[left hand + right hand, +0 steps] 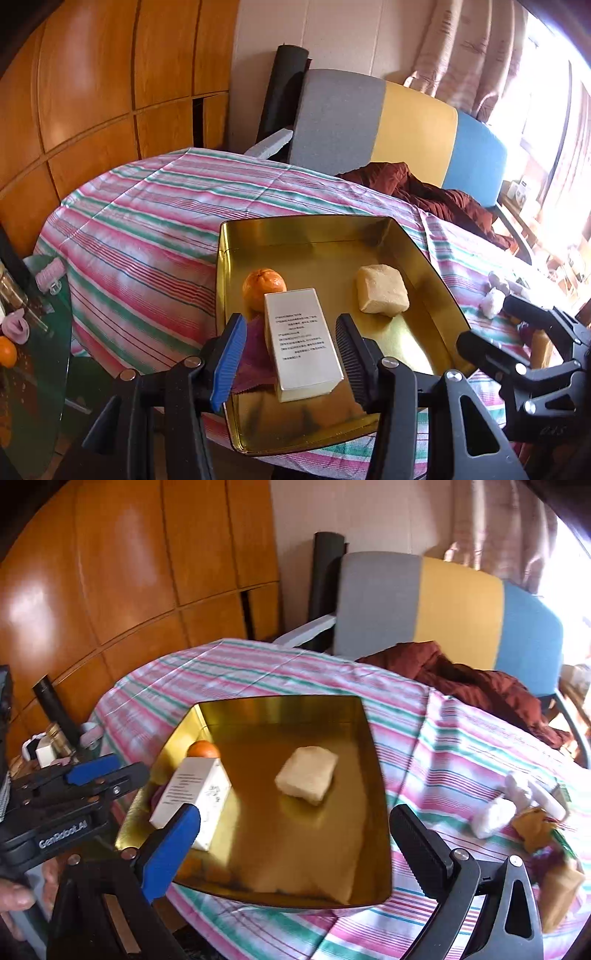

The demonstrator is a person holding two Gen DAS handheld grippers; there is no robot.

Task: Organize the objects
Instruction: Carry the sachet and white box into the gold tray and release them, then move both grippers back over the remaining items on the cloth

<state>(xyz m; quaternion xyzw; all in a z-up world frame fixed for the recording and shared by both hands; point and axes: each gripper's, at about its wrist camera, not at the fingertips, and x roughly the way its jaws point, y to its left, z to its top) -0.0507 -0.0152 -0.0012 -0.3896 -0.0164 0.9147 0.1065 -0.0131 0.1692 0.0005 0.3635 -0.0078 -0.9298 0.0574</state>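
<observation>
left gripper (290, 354) jaws open astride the white rectangular carton (301, 343), its long axis running near-to-far in the shallow gold metal tray (439, 295); right gripper (295, 838) jaws open.

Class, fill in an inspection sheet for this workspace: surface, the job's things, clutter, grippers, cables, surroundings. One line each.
Surface: table under a striped cloth.
Job's things: gold tray holding an orange, a white box leaning on a purple packet, and a pale block.
Clutter: white wads and yellow wrappers on the cloth right of the tray.
Grippers: left gripper open, fingers either side of the box, not touching; right gripper open above the tray.
Cables: nothing seen.
Surroundings: wooden panels, tricolour chair with a red-brown garment, curtain, glass side table.
</observation>
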